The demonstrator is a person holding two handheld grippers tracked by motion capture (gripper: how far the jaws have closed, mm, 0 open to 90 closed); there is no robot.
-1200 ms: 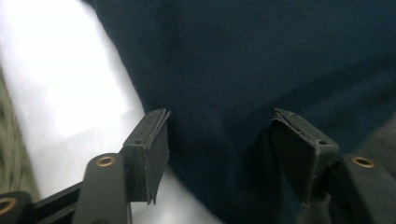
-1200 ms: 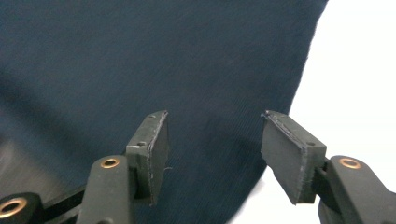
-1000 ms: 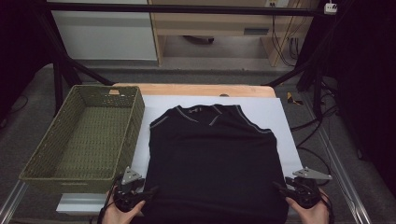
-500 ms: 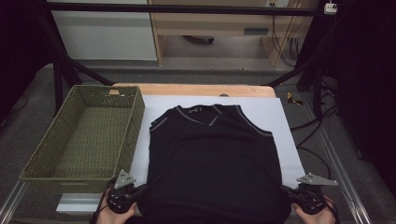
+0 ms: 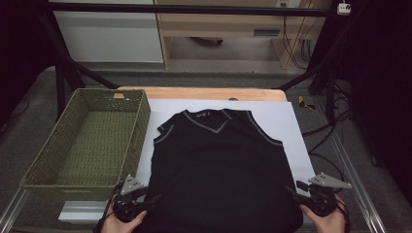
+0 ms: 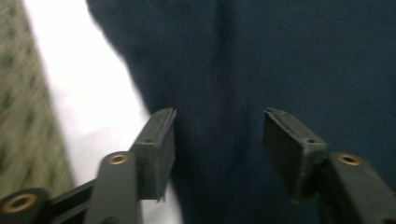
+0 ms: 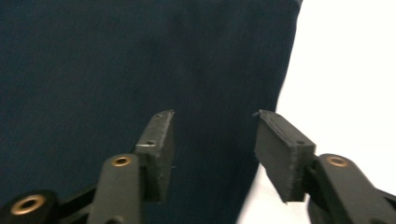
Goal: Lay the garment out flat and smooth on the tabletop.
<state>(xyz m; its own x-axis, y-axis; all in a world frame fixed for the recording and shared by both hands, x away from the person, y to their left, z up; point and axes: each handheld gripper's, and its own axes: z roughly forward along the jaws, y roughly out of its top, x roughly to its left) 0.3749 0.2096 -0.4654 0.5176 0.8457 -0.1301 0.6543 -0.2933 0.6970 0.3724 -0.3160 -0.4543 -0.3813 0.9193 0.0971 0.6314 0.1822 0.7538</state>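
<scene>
Both hands enter at the bottom of the high view. The left gripper (image 5: 154,199) sits at the lower left of the frame, jaws apart, pointing at the near left edge of the dark vest (image 5: 218,170). The right gripper (image 5: 290,191) sits at the lower right, jaws likewise apart, at the vest's near right edge. The vest lies flat in the middle of the frame on a white sheet (image 5: 286,121), collar toward the top. A green basket (image 5: 90,145) stands just beside the vest's left edge. Bare sheet shows right of the vest and above its collar.
</scene>
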